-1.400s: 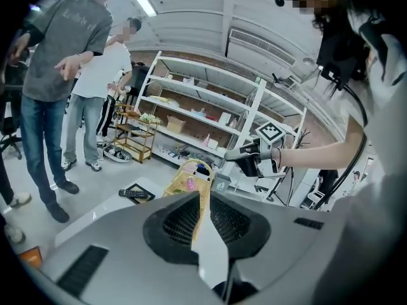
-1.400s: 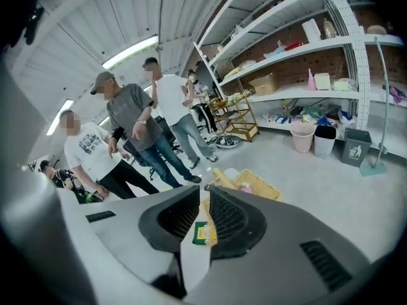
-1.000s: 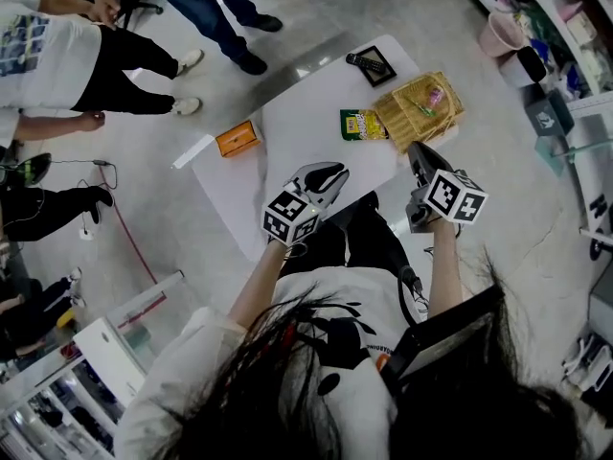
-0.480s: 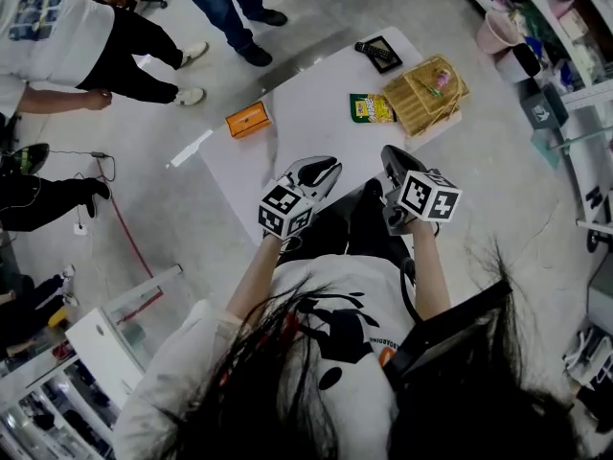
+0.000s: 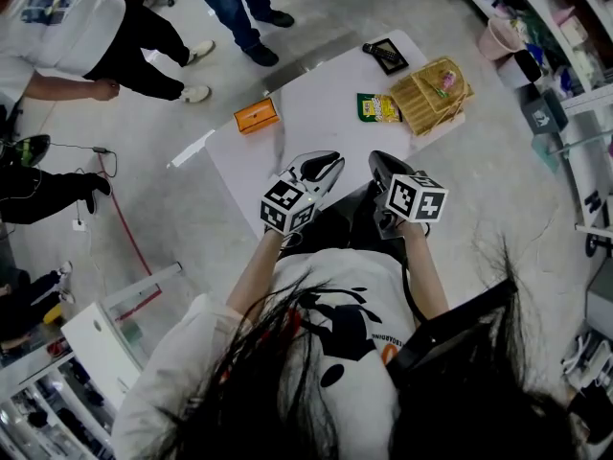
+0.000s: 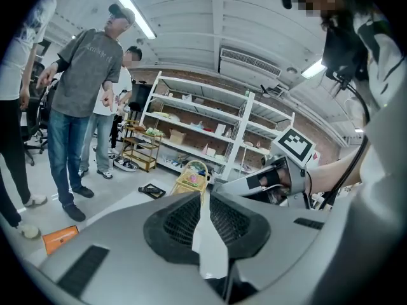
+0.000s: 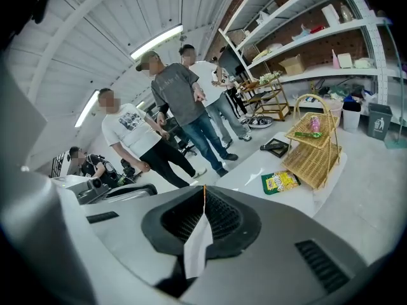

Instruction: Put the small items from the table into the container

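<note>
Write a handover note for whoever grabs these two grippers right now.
Left gripper and right gripper: both shut, empty, held by the table's near edge.
Wicker basket: far right corner of the table, a pink item already in it.
To go: orange box, green snack packet beside the basket, remote on its black tray.
Probably take the packet next.

Right gripper (image 7: 204,196) jaws pressed together, nothing between them, pointing over a white table (image 7: 245,173). A wicker basket (image 7: 313,150) stands on the table. A green snack packet (image 7: 280,182) lies just beside the basket on its near side, a black tray with remote (image 7: 277,147) sits just beyond the basket, and people (image 7: 181,100) stand well past it.
</note>
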`<state>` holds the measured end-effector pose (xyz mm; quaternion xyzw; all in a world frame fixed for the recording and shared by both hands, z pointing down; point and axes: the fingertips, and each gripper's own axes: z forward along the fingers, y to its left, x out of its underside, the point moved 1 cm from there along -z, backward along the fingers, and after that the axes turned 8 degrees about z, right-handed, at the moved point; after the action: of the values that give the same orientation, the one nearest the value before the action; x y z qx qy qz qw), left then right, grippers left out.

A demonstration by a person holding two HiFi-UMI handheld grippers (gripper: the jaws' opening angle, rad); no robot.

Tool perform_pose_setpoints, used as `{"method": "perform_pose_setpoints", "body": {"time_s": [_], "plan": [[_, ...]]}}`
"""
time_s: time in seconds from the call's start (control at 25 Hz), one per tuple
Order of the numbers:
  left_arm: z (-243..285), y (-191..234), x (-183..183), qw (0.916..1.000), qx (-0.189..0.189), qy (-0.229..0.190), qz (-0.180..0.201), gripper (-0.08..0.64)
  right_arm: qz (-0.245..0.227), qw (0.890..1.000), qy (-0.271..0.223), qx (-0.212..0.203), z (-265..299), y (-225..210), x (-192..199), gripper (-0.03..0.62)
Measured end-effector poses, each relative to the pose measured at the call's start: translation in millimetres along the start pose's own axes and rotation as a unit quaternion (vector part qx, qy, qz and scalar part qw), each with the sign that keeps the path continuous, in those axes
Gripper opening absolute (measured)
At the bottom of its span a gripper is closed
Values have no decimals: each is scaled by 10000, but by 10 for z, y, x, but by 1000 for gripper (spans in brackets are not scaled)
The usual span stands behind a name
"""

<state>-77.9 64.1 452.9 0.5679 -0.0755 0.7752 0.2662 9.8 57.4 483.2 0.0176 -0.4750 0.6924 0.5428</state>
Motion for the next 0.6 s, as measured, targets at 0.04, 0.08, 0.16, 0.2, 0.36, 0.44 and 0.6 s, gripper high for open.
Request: {"method": "perform_pose_setpoints", "body": {"time_s": [0.04,0.08,0.16,0.2,0.36,0.44,0.6], "plan": [[-2,3,4,10000,1,20,23,41,-11,10000,13,-5,13,12,6,18],[-5,5,12,10000,6,38,38,40,-22,10000,25,-7,26,22,13,18],[-19,20,27,10000,12,31,17,40,-38,10000,48,-4,48,42,30,20],[-31,33,29,10000,12,3,-22,40,-42,10000,58,-1,59,52,39,19],[-67,89,8,9998,47,-95,-143,41,-31,10000,84,22,104,78,60,20],[-70,107,9,9998,50,-83,-154,41,-21,9999,106,57,114,71,71,20],[-36,183,30,9998,40,-36,-173,41,-5,9998,-18,177,153,-2,34,20]]}}
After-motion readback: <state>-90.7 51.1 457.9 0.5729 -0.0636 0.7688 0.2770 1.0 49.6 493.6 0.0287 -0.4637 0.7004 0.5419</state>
